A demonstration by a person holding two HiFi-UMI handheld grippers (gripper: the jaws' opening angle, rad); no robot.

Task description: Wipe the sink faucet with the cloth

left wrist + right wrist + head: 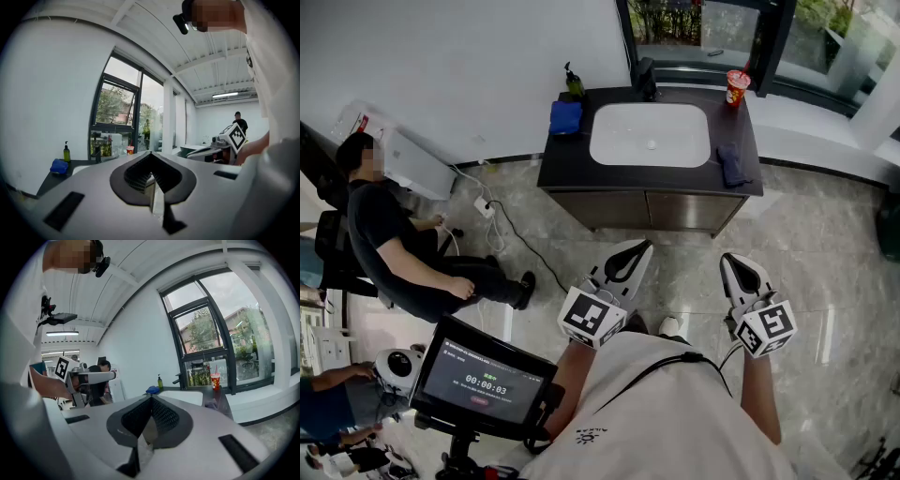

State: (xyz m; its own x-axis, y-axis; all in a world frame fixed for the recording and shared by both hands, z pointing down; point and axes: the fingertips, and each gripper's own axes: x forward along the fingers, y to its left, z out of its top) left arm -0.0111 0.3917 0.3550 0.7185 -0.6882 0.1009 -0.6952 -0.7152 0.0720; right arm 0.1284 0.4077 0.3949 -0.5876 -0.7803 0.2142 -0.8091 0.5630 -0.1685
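nothing begun yet: standing back from the sink

left gripper [643, 247] and right gripper [731, 260] have jaws pressed together on nothing, well apart from the vanity [581, 178]. a dark cloth [732, 164] lies right of the basin [619, 141] and a blue cloth [565, 117] lies left. the faucet [644, 80] behind is untouched, so pickup and wiping both remain.

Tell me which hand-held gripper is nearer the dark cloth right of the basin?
Right. The right hand-held gripper is almost straight in front of the dark cloth, short of the counter; the left hand-held gripper sits farther off, to its left.
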